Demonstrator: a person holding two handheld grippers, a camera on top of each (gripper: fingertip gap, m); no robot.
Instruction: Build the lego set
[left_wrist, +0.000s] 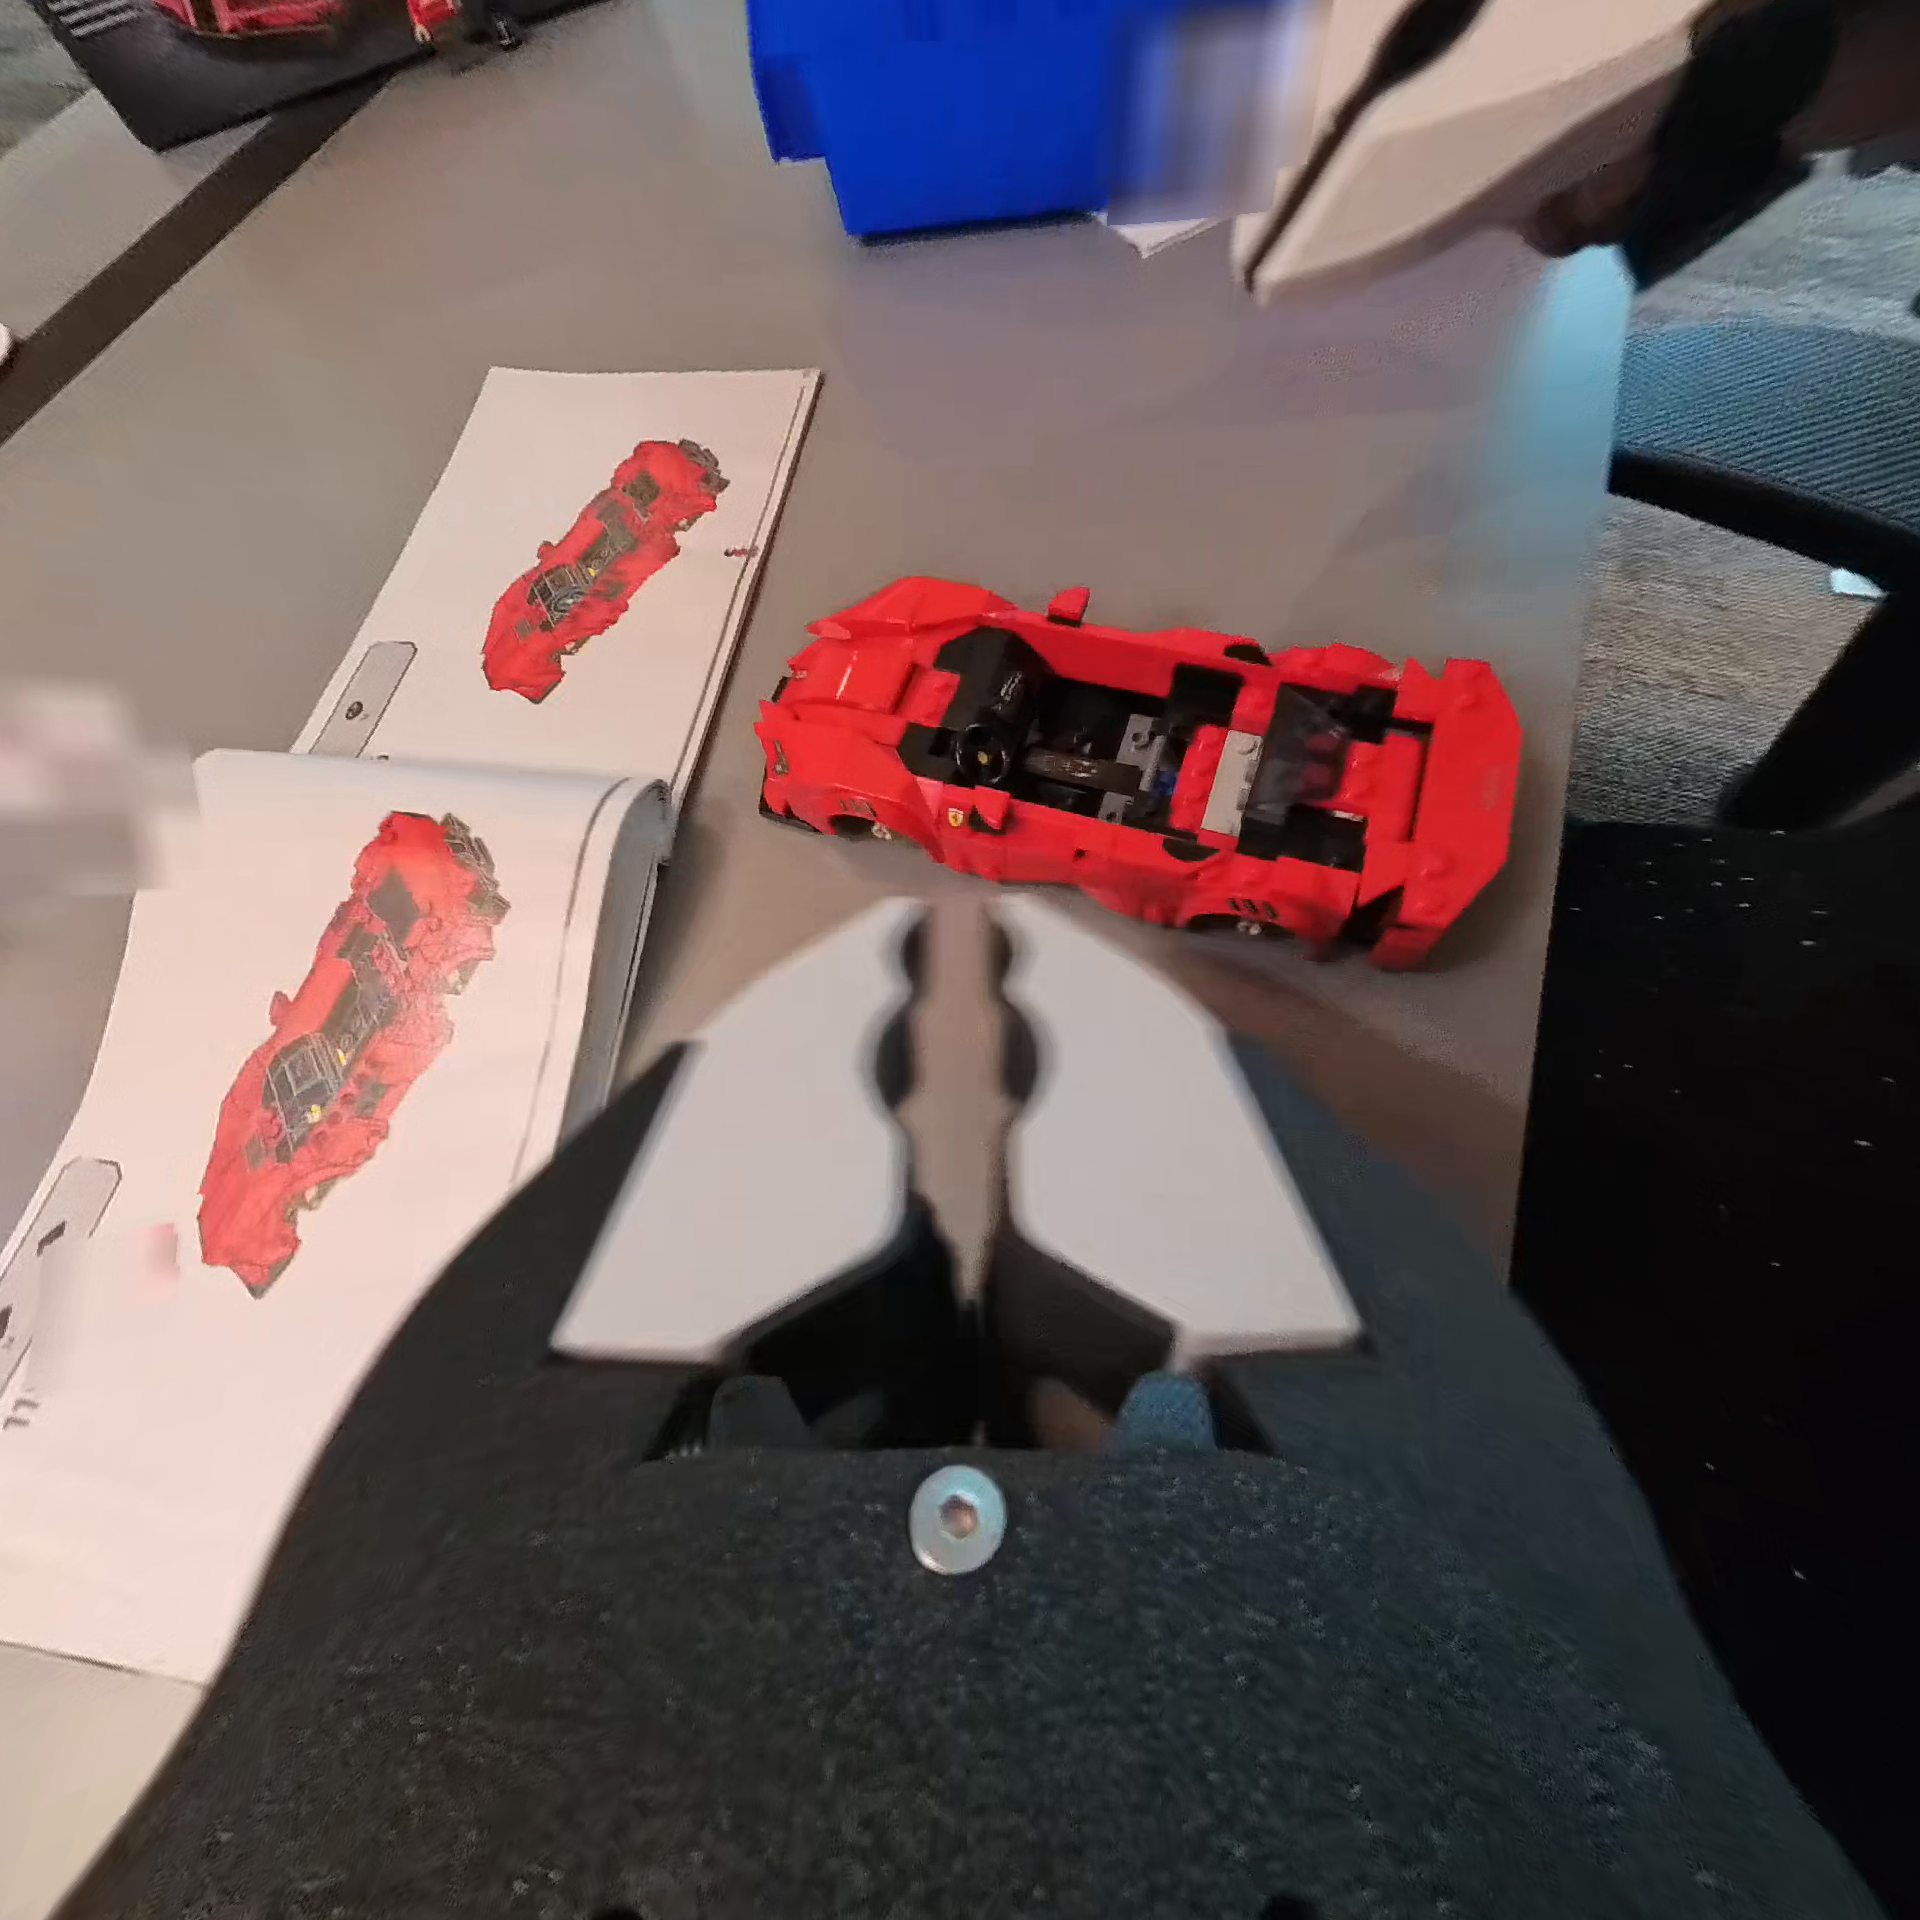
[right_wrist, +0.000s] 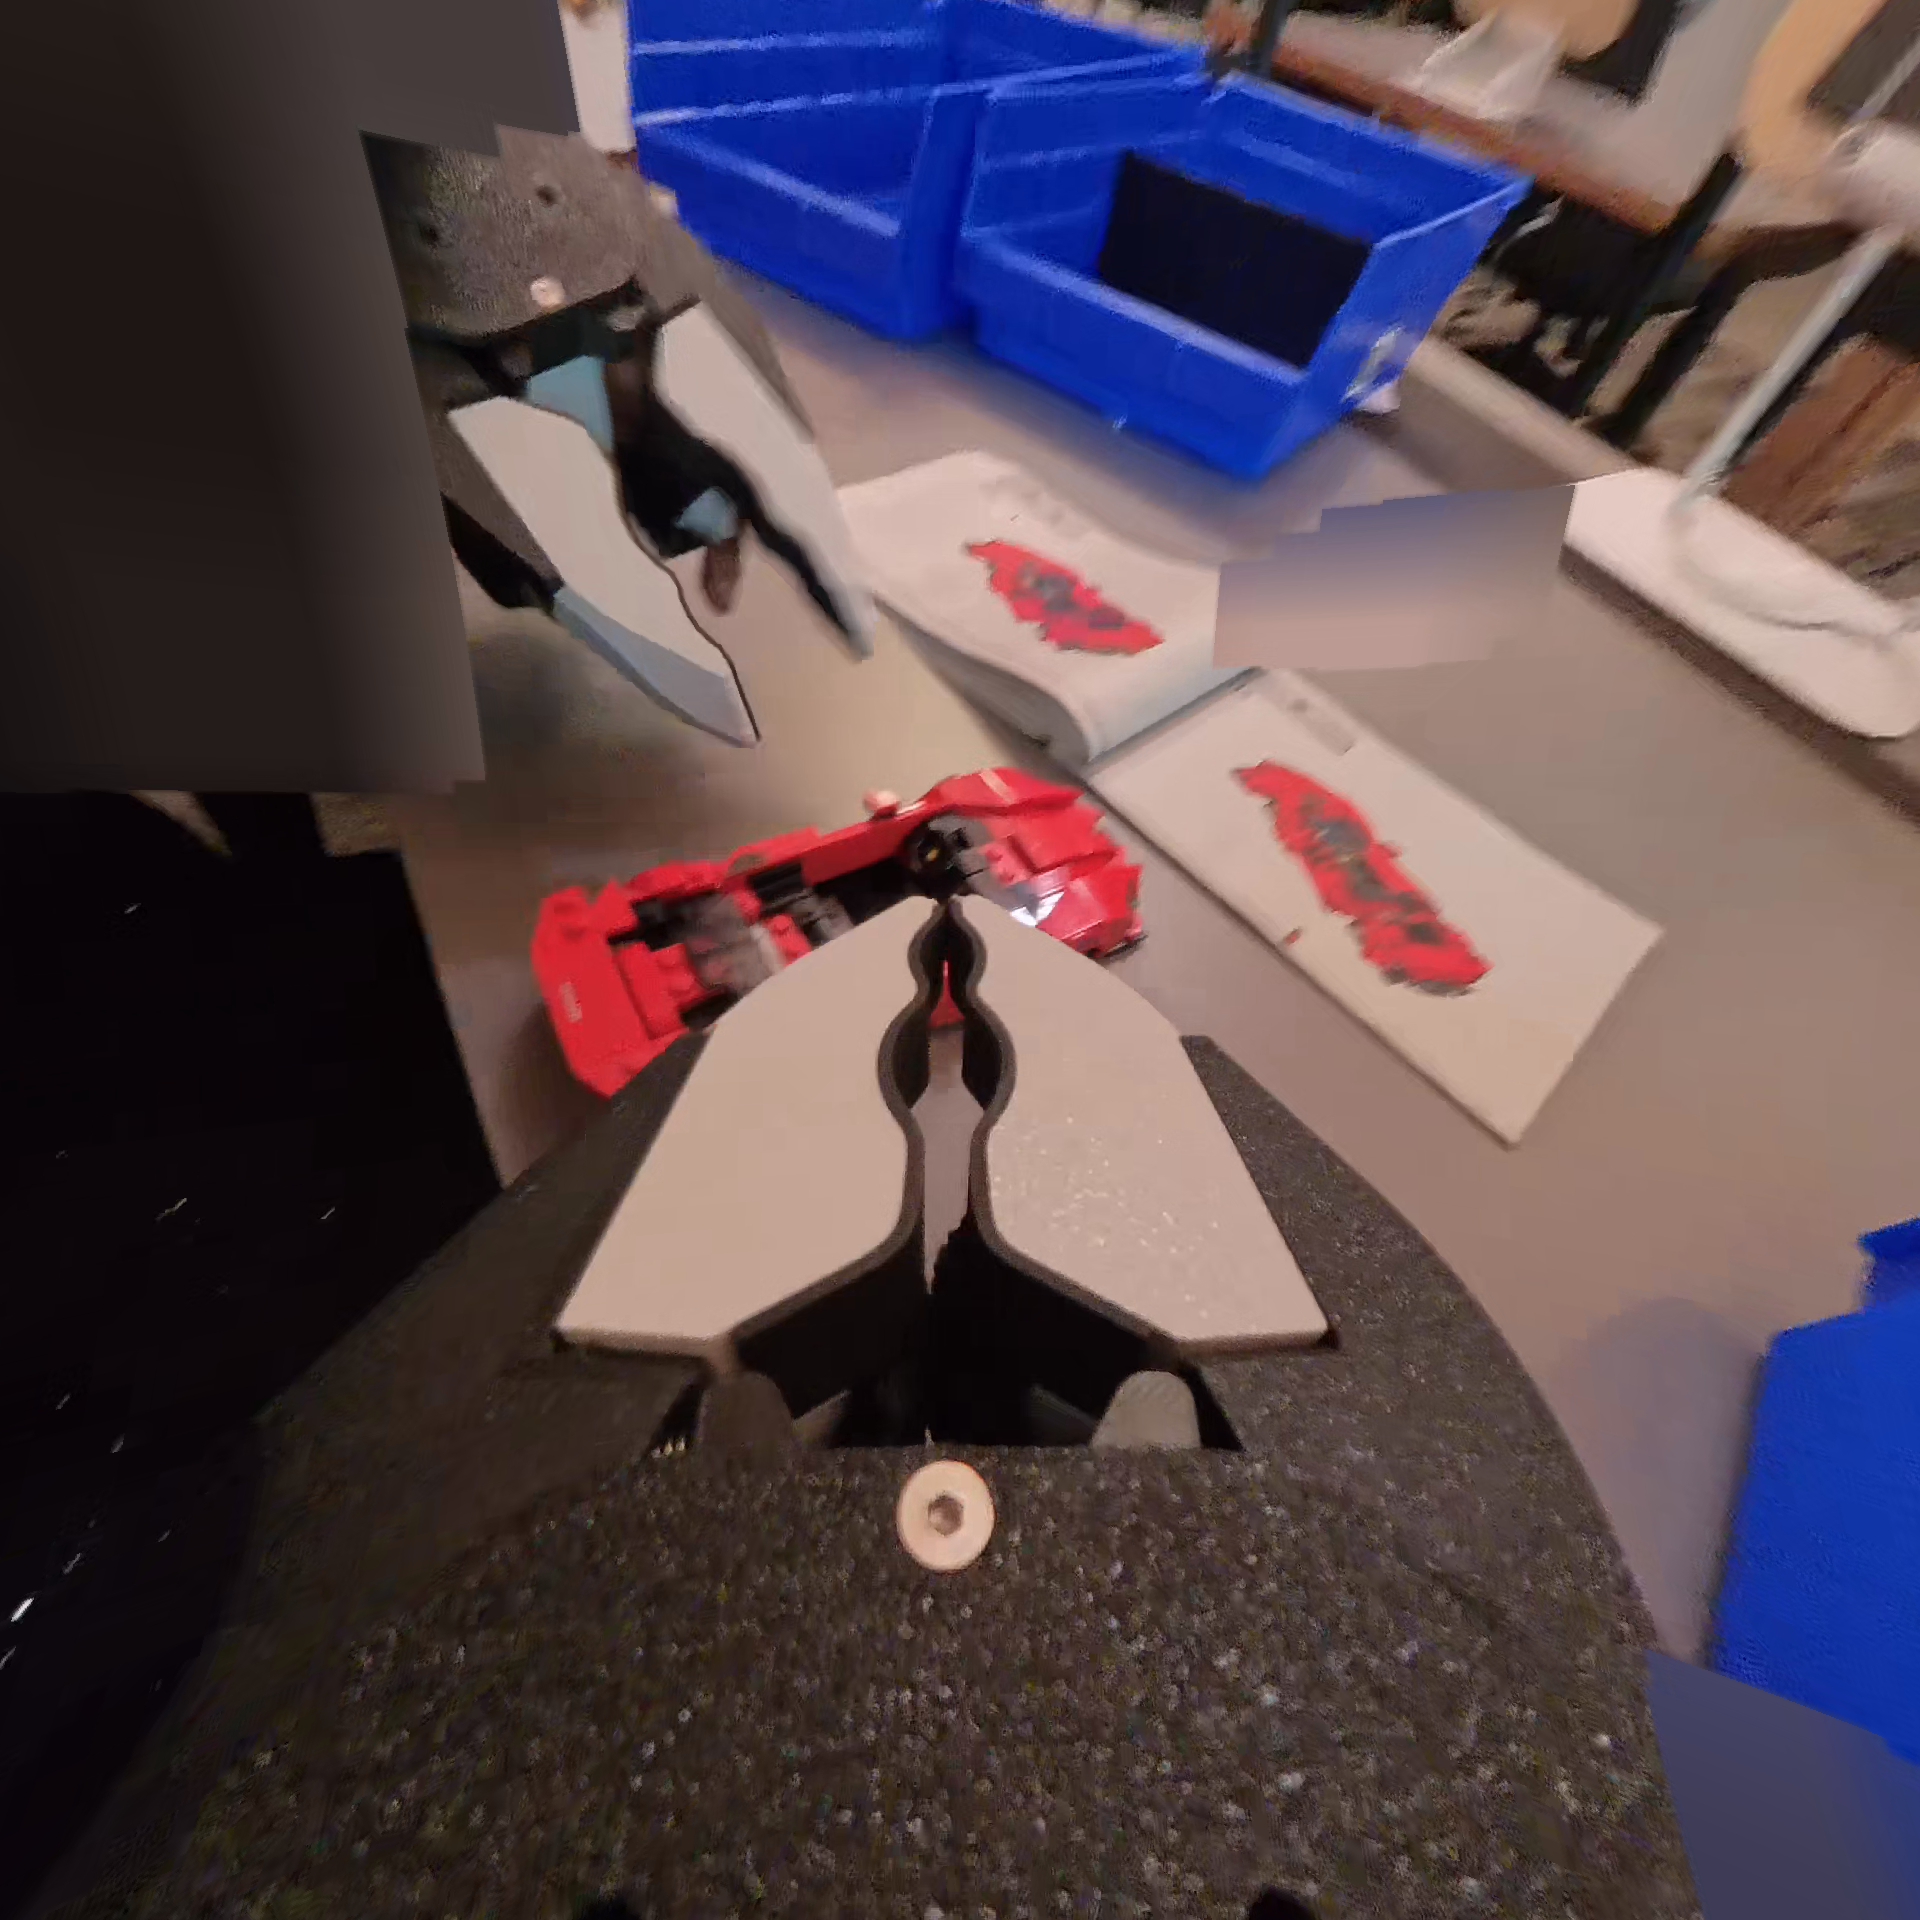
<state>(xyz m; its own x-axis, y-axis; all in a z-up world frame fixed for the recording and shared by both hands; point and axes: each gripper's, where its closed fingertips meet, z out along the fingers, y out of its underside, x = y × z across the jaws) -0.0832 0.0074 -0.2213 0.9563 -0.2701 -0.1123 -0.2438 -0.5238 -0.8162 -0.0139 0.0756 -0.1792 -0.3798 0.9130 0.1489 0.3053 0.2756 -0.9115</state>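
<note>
A red toy car built of bricks (left_wrist: 1091, 842) stands on the grey table, roof off, black seats and steering wheel showing. In the right wrist view the car (right_wrist: 644, 966) lies just beyond my fingertips. My left gripper (left_wrist: 961, 914) hovers just short of the car's side, jaws a narrow gap apart and empty; it also shows in the right wrist view (right_wrist: 805, 686), above the table. My right gripper (right_wrist: 945, 909) is shut with tips touching, nothing visible between them, above the car; it also shows in the left wrist view (left_wrist: 1252, 270).
An open instruction booklet (left_wrist: 416, 935) with car pictures lies left of the car. Blue bins (right_wrist: 1195, 239) stand behind it, another blue bin (right_wrist: 1818, 1455) is at the near right. A white cloth (right_wrist: 1766, 623) lies beyond the booklet. An office chair (left_wrist: 1766, 416) stands past the table edge. About 11 centimetres separates my left fingertips from my right.
</note>
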